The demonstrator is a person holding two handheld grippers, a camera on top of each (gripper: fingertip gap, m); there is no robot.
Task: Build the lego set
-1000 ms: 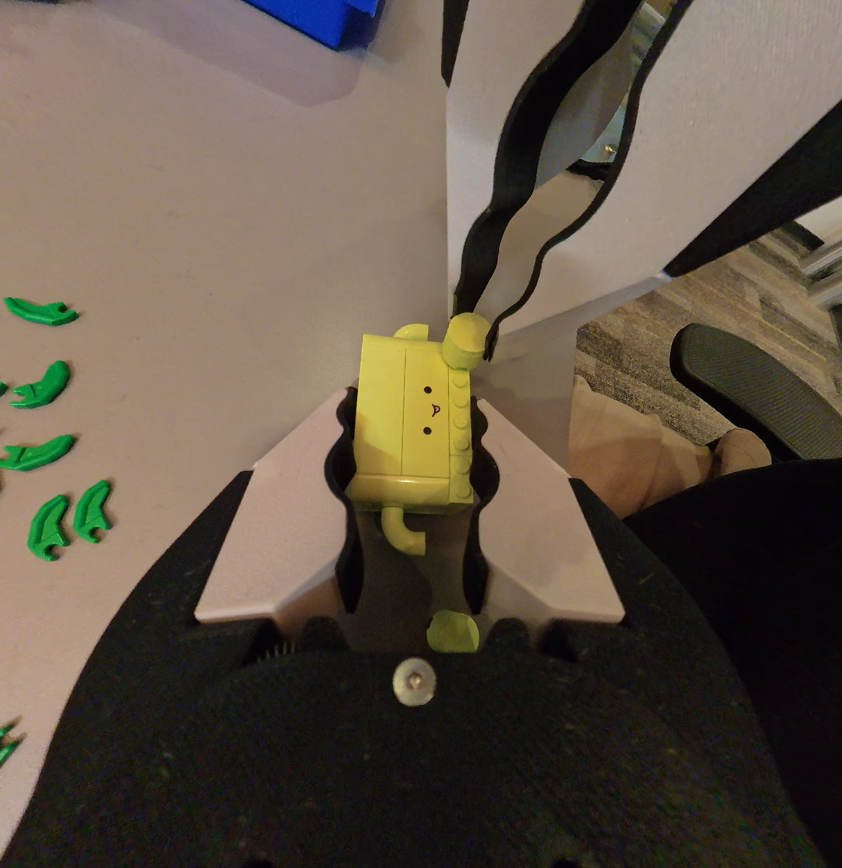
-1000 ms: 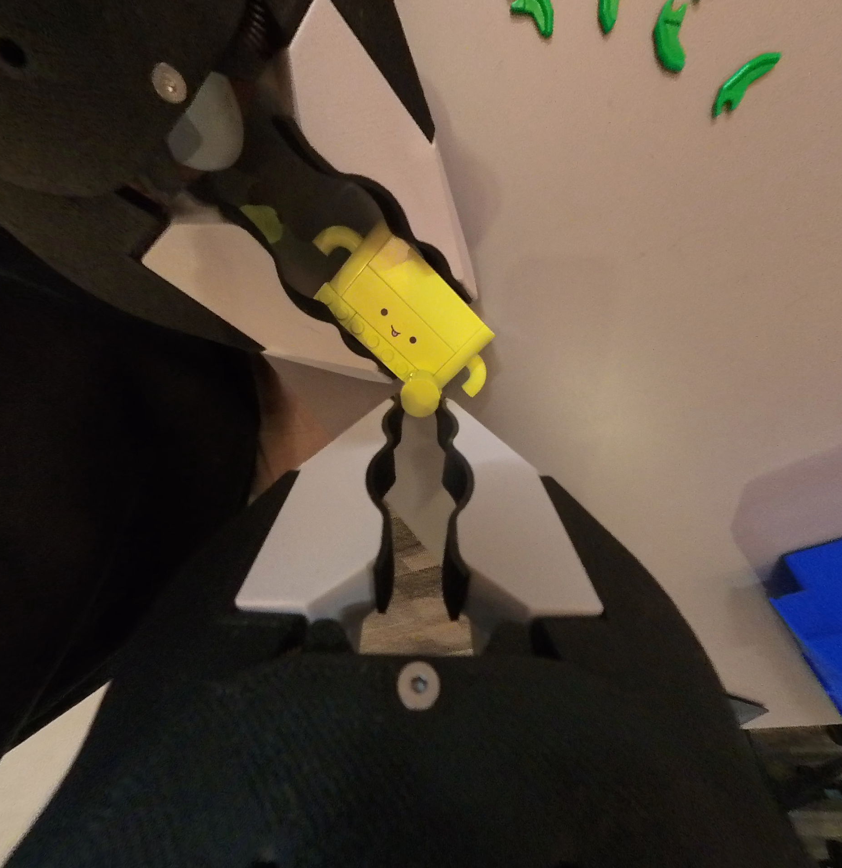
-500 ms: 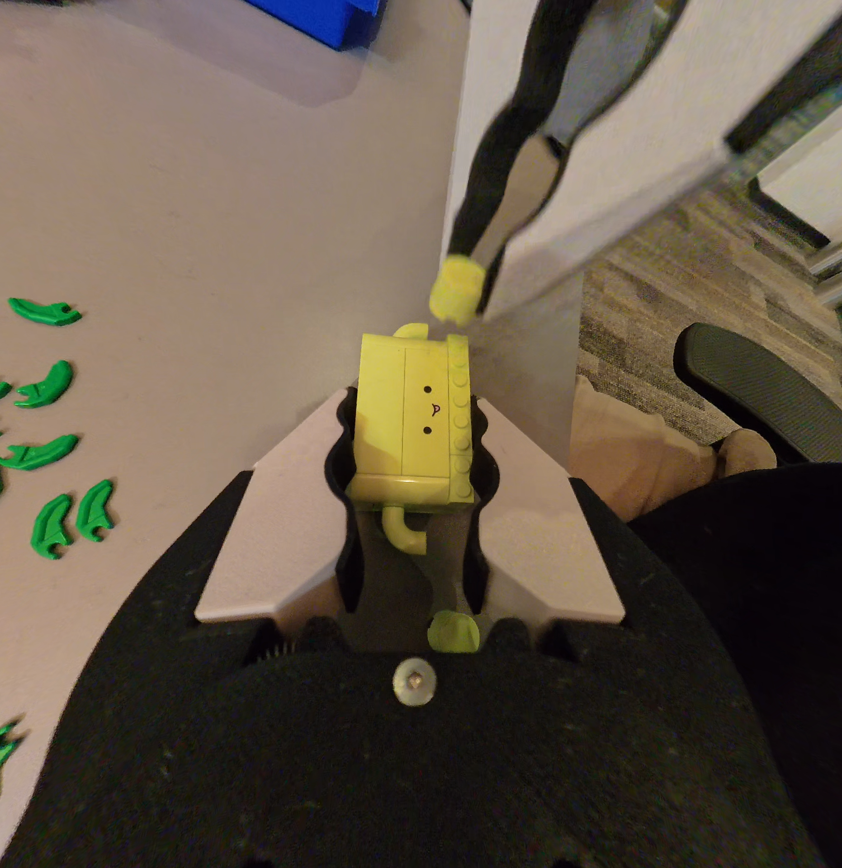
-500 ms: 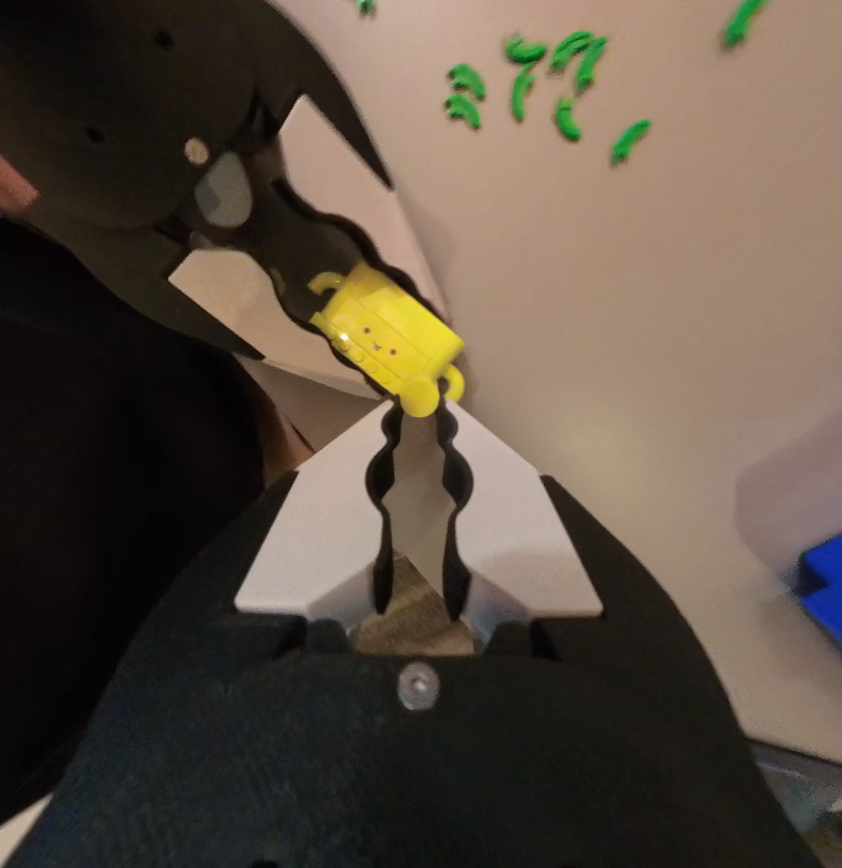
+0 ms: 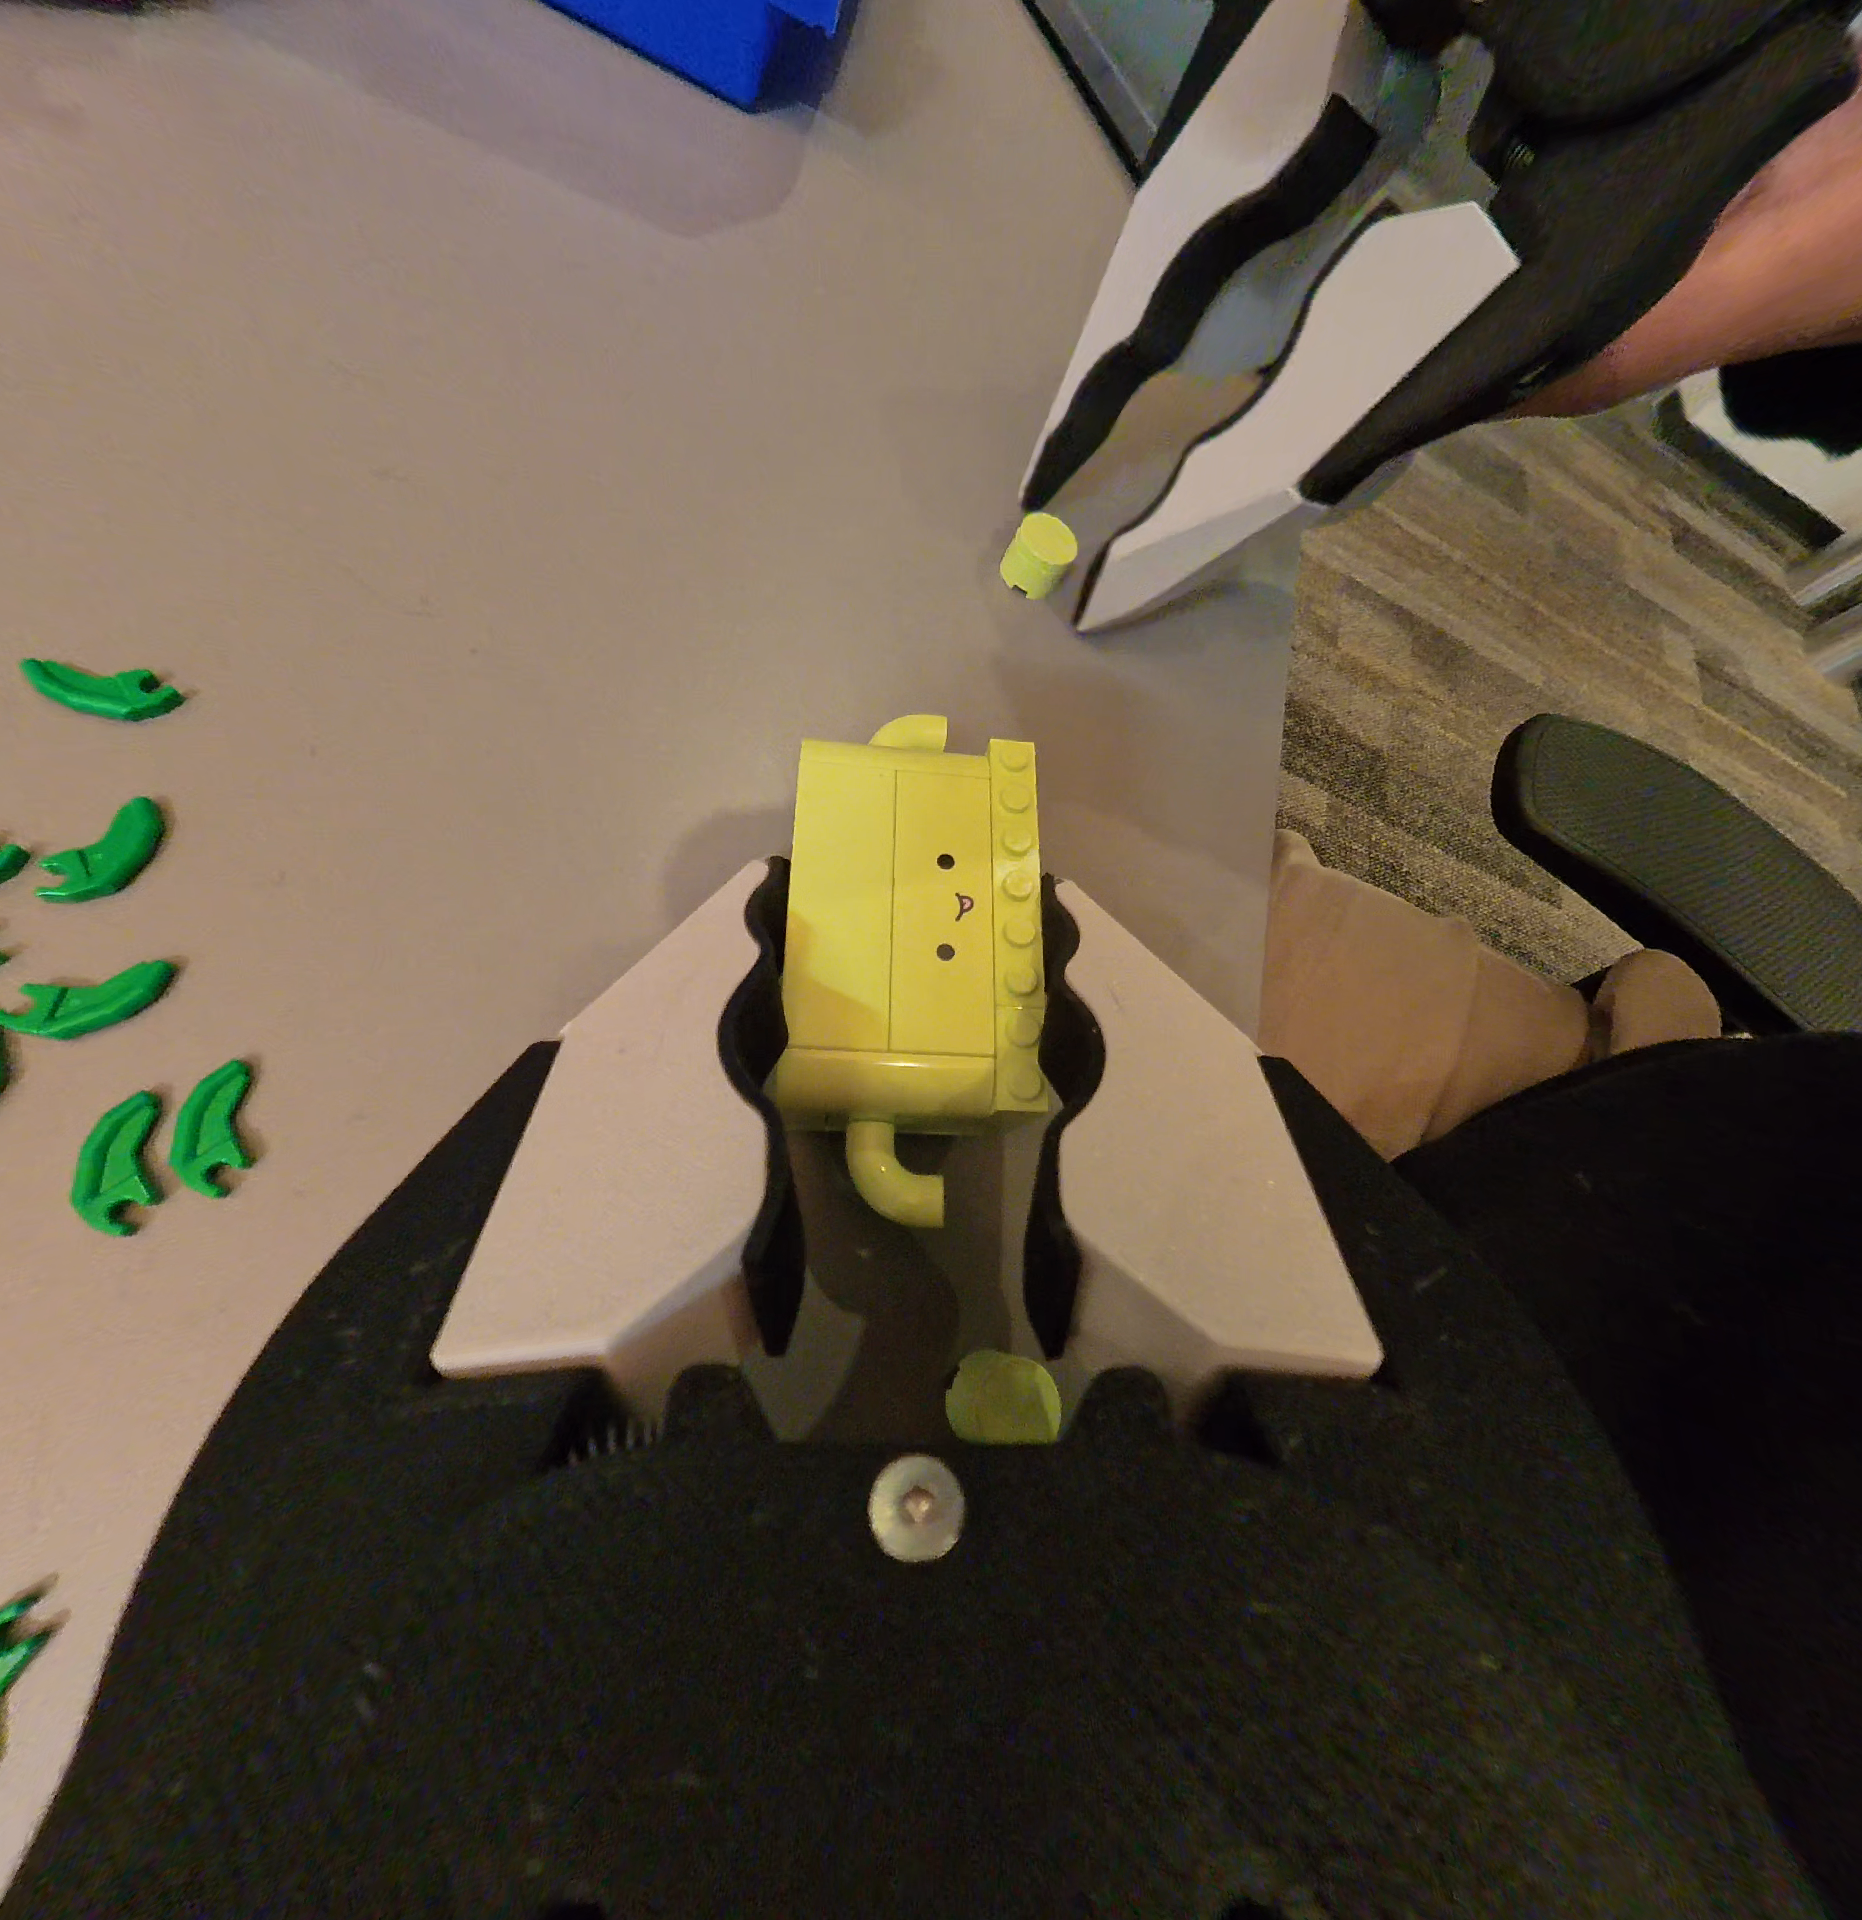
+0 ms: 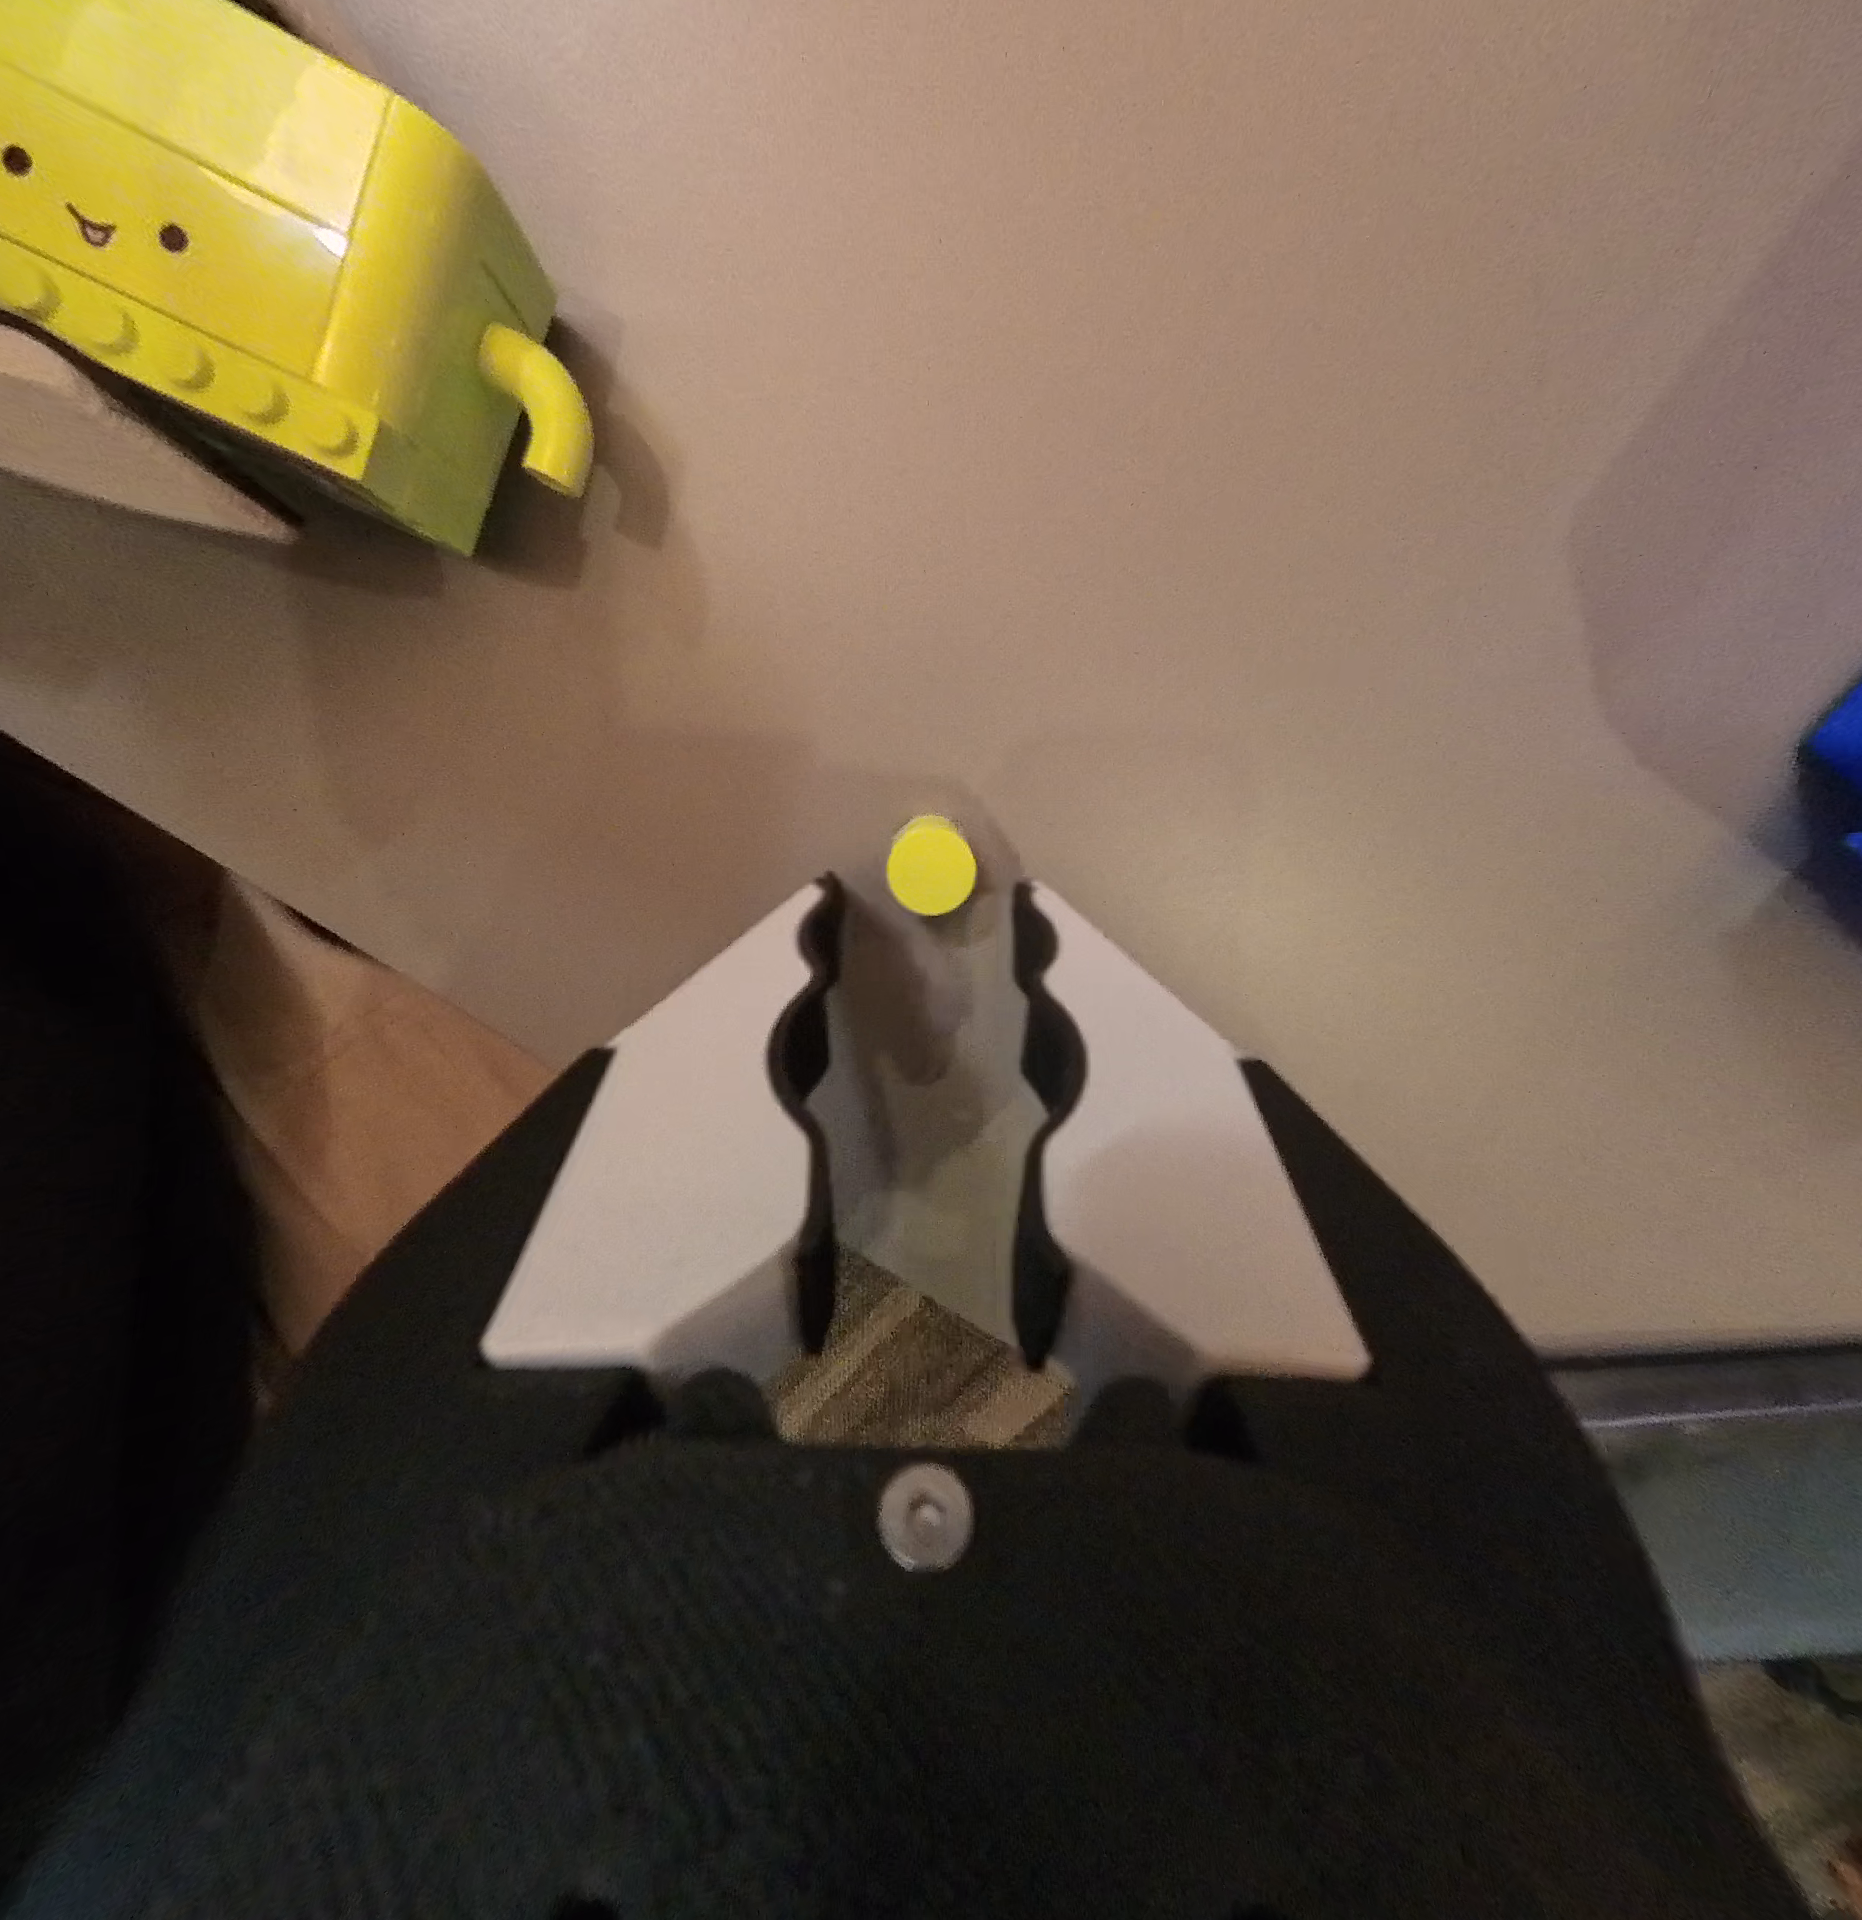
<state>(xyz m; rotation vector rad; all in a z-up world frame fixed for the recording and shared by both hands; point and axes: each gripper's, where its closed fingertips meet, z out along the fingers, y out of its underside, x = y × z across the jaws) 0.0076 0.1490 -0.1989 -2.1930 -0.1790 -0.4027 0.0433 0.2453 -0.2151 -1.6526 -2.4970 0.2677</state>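
Note:
My left gripper (image 5: 911, 873) is shut on a lime-yellow lego body (image 5: 906, 935) with a printed face and a curved arm at each end. It holds the body just above the grey table (image 5: 491, 468). The body also shows in the right wrist view (image 6: 231, 260), at the upper left. A small round lime piece (image 6: 930, 864) lies on the table at the tips of my right gripper (image 6: 922, 883). The jaws stand wider apart than the piece and do not touch it. It also shows in the left wrist view (image 5: 1036, 556), beside the right gripper (image 5: 1062, 566).
Several green leaf pieces (image 5: 106, 852) lie on the table to the left. A blue bin (image 5: 698, 42) stands at the far edge. The table edge runs on the right, with a person's knee (image 5: 1405, 1039) and a chair (image 5: 1685, 883) beyond. Another small lime piece (image 5: 1003, 1403) shows between the left finger bases. The tips of one gripper are about 11 cm away from the tips of the other.
My right gripper pulled the round piece away from the body's corner, moved right and down to the table, and opened off it. The left gripper has kept still with the body.

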